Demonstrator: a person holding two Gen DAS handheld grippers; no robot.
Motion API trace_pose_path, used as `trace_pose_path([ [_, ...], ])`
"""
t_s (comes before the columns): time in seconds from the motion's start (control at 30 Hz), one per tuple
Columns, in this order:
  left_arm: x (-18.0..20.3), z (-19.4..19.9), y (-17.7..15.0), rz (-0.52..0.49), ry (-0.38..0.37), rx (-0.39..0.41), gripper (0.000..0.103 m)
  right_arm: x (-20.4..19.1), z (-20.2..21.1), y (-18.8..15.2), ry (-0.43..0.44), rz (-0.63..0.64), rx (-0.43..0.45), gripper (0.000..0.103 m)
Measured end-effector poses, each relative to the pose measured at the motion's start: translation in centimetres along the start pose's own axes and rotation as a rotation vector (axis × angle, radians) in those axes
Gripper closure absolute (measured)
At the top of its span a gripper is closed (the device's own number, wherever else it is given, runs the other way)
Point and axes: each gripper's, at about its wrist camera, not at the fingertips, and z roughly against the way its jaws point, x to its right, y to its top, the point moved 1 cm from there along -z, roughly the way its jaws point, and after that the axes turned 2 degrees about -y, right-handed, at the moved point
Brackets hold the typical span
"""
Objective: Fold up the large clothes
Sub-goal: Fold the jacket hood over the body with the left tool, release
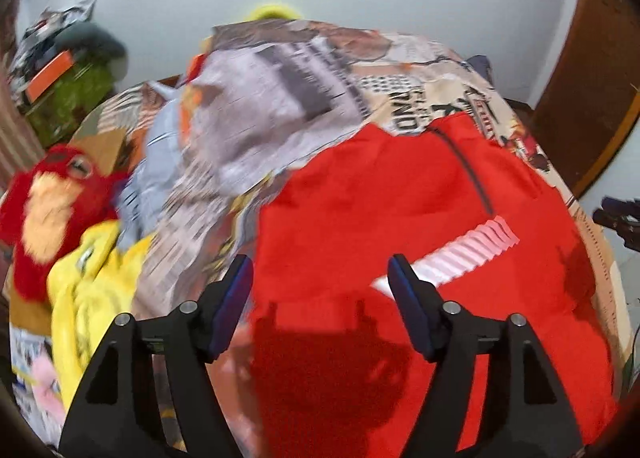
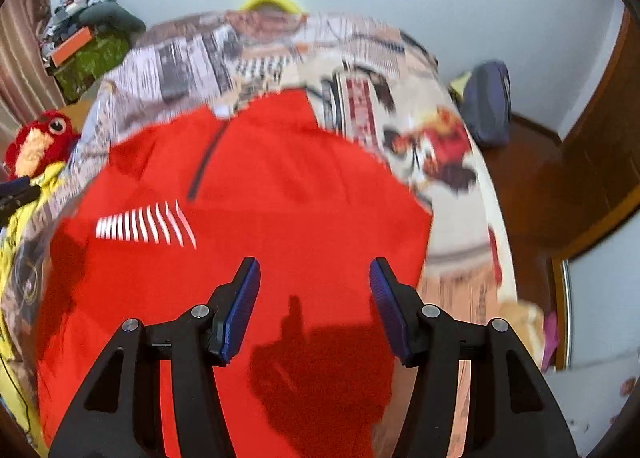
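Observation:
A large red garment (image 1: 400,226) (image 2: 256,218) with a dark zip line and a white striped mark lies spread on a bed covered by a printed sheet (image 1: 280,98) (image 2: 400,118). My left gripper (image 1: 320,266) hovers above the garment's left part, open, nothing between its blue pads. My right gripper (image 2: 314,270) hangs over the garment's lower right part, also open and empty. Both cast shadows on the red cloth below. The right gripper's tip (image 1: 616,218) shows at the left wrist view's right edge.
A red plush toy (image 1: 52,202) (image 2: 36,142) and yellow cloth (image 1: 92,278) lie at the bed's left. A cluttered pile (image 2: 88,42) stands at the back left, a dark bag (image 2: 488,102) on the floor at the right, near a wooden door (image 2: 600,138).

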Motion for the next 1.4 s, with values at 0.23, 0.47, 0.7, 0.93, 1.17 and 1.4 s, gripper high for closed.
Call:
trace_pose_path([
  [0.23,1.6,-5.4,4.6,0.011,-0.054,-0.012,0.033,0.3,-3.2,4.6,0.049,-0.018,0.063,0.048],
  [0.47,0.7,-11.5,8.7,0.102,-0.134,-0.037,0.033,1.0,-8.8,7.8,0.101,-0.059,0.02,0.047],
  [0.7,0.6,-17.5,11.0,0.154,-0.182,-0.059,0.033,2.6,-14.1,10.1,0.176,-0.15,-0.029,0.047],
  [0.93,-0.1,-21.5,11.0,0.234,-0.243,-0.072,0.033,2.7,-18.8,10.9,0.216,-0.17,-0.094,0.047],
  [1.17,-0.1,-24.0,9.8,0.285,-0.269,-0.131,0.021,2.6,-19.3,10.1,0.308,-0.196,-0.087,0.061],
  [1.4,1.7,-21.0,9.4,0.193,-0.199,-0.091,0.082,0.9,-16.3,9.4,0.284,-0.136,-0.049,0.094],
])
